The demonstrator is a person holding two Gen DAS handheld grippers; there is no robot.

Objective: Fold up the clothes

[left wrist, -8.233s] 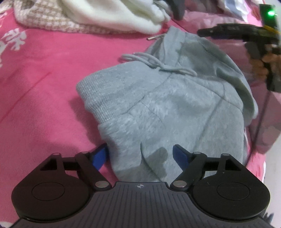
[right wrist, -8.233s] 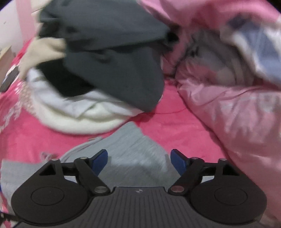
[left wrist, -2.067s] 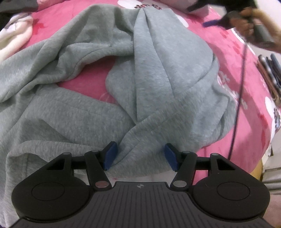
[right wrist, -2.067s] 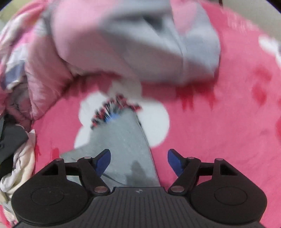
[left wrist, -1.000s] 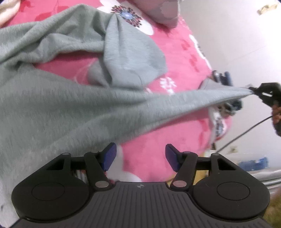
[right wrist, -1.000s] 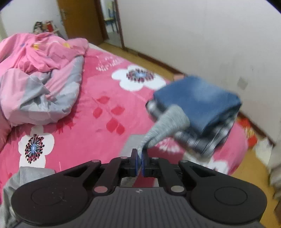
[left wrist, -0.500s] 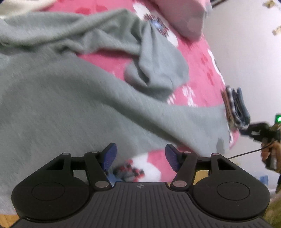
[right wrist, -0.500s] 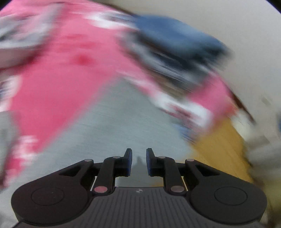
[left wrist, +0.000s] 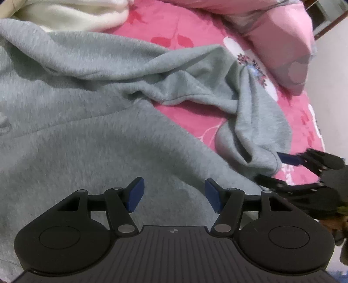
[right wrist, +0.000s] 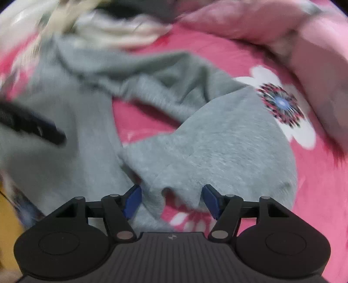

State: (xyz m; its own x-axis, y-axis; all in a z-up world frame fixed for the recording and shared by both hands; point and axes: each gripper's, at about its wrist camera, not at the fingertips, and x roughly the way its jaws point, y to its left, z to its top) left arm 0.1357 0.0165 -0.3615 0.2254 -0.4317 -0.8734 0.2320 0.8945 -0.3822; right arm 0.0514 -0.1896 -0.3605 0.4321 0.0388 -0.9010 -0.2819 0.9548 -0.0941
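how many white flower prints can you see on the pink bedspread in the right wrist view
2. One full white flower lies right of the grey sweatpants; part of another shows between the right gripper fingers. More may be hidden.

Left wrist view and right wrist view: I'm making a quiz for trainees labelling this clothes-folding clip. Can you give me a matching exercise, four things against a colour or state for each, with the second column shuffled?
Things:
1. sweatpants
2. bedsheet
3. left gripper
4. white garment

Colour or state:
A. open, above grey fabric
B. grey, spread out and rumpled
C. bunched at the far edge
D. pink with flower print

Pairs: 1-B, 2-D, 3-A, 4-C
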